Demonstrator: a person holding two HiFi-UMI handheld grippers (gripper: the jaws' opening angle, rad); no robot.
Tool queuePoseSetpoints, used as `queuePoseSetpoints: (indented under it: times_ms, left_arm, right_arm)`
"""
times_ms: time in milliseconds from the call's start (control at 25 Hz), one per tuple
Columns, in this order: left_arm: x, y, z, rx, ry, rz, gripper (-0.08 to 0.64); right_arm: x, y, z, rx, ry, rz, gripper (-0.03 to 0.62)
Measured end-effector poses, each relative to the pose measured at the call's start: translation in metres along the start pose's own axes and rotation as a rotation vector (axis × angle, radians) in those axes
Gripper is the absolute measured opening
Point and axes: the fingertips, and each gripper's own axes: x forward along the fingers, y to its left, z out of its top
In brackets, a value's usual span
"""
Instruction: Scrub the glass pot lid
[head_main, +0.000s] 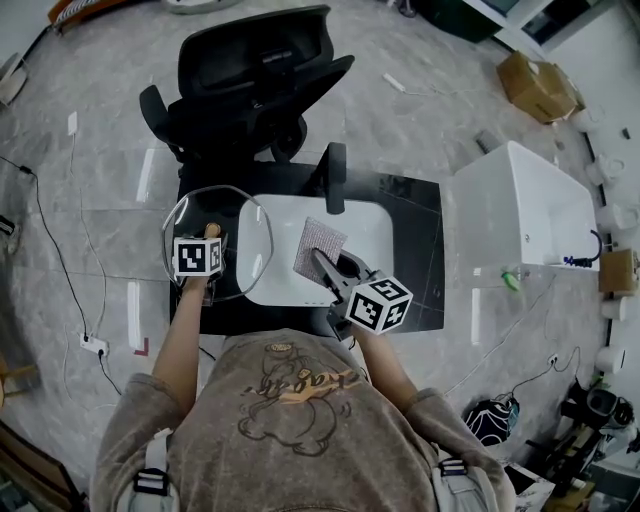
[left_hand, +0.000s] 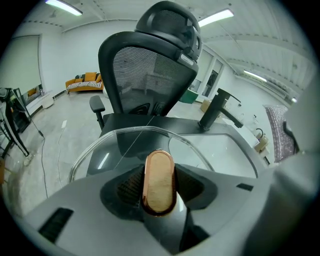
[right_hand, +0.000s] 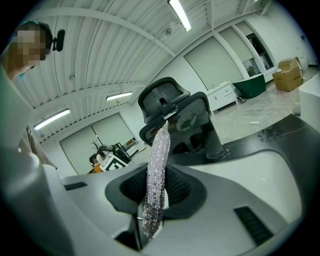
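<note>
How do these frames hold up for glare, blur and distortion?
Head view: heavy fisheye bending, dark corners, light streaks on the glossy floor. Left gripper view: glass lid shows faint reflections, its knob sharp, edges vignetted. Right gripper view: scrubbing cloth crisp, ceiling lights blown out, left edge soft.

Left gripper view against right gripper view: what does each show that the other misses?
Only the left: the left tool clamped on the lid knob. Only the right: the right tool pinching the scrub cloth edge-on, plus the left tool's marker cube. Both: that cloth, the black office chair, the faucet and the white sink.
</note>
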Motion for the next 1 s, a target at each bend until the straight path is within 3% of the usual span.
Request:
queuePoseSetpoints:
  times_ms: [200,320,360,520,720,1000]
  left_arm:
    - [-0.031,-0.003,0.025,0.006,-0.138,0.056,0.181]
    - [-0.064,-0.011,0.039,0.017,-0.236,0.079,0.028]
    - [-0.075,-0.017,0.041,0.018,-0.263,0.065,0.018]
    - [-0.117,-0.047,0.055,0.007,-0.385,0.004,0.017]
    - [-0.169,-0.072,0.066,0.032,-0.535,0.008,0.018]
    - [-0.194,-0.087,0.06,0.055,-0.614,0.034,0.018]
  right_arm:
    - [0.007,-0.005,-0.003,-0.001,0.012,0.006,0.083]
    - [0.012,-0.003,-0.002,-0.015,0.018,0.012,0.083]
    - [0.013,-0.002,-0.001,-0.026,0.018,0.013,0.083]
    - [0.017,0.005,0.009,-0.106,0.008,0.0,0.083]
    - [0.018,0.021,0.019,-0.249,-0.001,-0.032,0.083]
    - [0.017,0.033,0.019,-0.321,0.004,-0.032,0.083]
